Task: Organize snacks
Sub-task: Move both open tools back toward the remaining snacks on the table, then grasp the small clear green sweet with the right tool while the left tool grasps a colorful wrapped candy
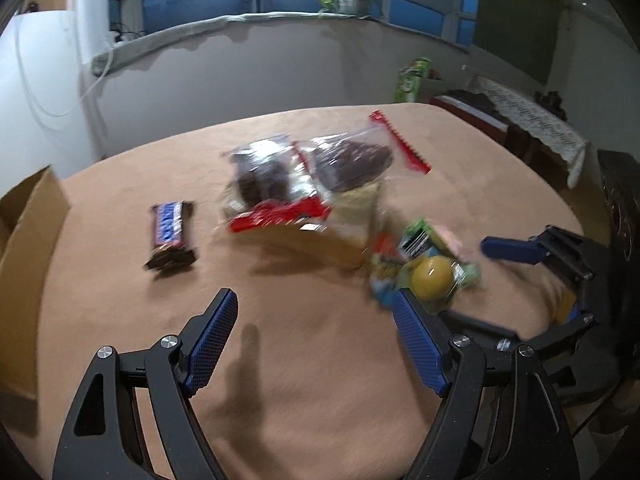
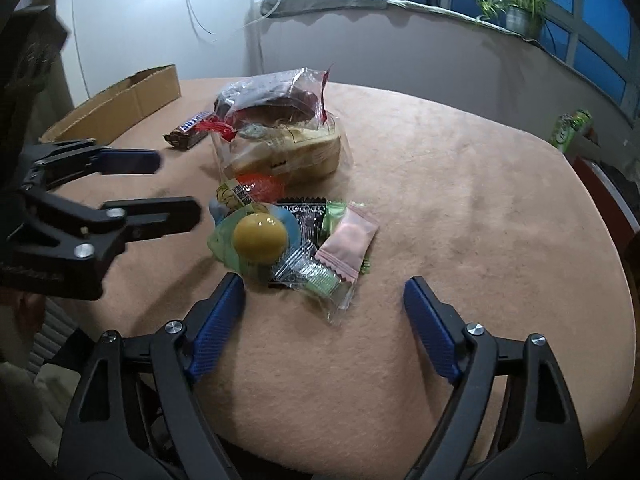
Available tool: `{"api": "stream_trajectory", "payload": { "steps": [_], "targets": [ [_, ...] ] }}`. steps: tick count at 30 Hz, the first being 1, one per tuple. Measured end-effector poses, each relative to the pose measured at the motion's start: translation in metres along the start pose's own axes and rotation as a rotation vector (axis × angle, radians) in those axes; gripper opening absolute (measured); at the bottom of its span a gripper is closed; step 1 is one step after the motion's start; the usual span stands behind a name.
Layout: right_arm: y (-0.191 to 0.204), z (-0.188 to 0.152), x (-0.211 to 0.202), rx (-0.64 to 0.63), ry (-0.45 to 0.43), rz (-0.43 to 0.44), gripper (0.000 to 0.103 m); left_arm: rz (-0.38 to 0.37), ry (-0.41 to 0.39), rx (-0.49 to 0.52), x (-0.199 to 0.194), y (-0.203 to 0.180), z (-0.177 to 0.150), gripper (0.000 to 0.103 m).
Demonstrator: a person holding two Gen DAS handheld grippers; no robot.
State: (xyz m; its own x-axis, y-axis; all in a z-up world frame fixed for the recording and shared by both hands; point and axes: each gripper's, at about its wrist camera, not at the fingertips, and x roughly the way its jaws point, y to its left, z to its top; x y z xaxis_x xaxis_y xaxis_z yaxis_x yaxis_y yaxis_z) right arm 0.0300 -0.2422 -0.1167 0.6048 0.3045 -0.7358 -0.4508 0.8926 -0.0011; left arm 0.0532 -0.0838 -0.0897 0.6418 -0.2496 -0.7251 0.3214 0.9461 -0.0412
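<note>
The right gripper is hovering nearest the lens, its blue fingers spread wide and holding nothing, the left one almost touching the snack pile. That pile is lying near the middle of the counter: a yellow ball-topped packet, a pink sachet and green and black wrappers overlapping one another. Just behind it a bread bag is sitting with a clear bag of dark snacks resting on top, and a chocolate bar is lying apart toward the cardboard box at the counter's edge. The left gripper is hanging over bare counter, fingers equally wide and empty, and its view is smeared by motion. Judging from this, a first pick is being lined up; it would go best by straddling one loose packet at the pile's edge, pressing down lightly before closing, so neighbouring wrappers are not being dragged along toward the box.
</note>
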Motion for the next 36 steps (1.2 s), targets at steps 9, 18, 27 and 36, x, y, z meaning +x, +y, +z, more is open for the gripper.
{"api": "stream_trajectory", "payload": {
  "steps": [9, 18, 27, 36],
  "targets": [
    [-0.006, 0.003, 0.001, -0.040, -0.024, 0.041, 0.058, -0.122, 0.022, 0.001, 0.018, -0.009, 0.009, 0.051],
    [-0.006, 0.001, -0.002, -0.060, -0.047, 0.045, 0.029, -0.166, 0.027, 0.010, 0.021, -0.018, 0.010, 0.031],
    [-0.018, -0.005, -0.011, -0.036, -0.045, 0.015, 0.027, -0.181, 0.022, 0.013, 0.017, -0.017, 0.006, 0.020],
    [-0.019, 0.001, -0.026, -0.018, -0.092, -0.008, 0.027, -0.158, 0.032, -0.017, 0.012, -0.001, 0.004, 0.008]
  ]
}}
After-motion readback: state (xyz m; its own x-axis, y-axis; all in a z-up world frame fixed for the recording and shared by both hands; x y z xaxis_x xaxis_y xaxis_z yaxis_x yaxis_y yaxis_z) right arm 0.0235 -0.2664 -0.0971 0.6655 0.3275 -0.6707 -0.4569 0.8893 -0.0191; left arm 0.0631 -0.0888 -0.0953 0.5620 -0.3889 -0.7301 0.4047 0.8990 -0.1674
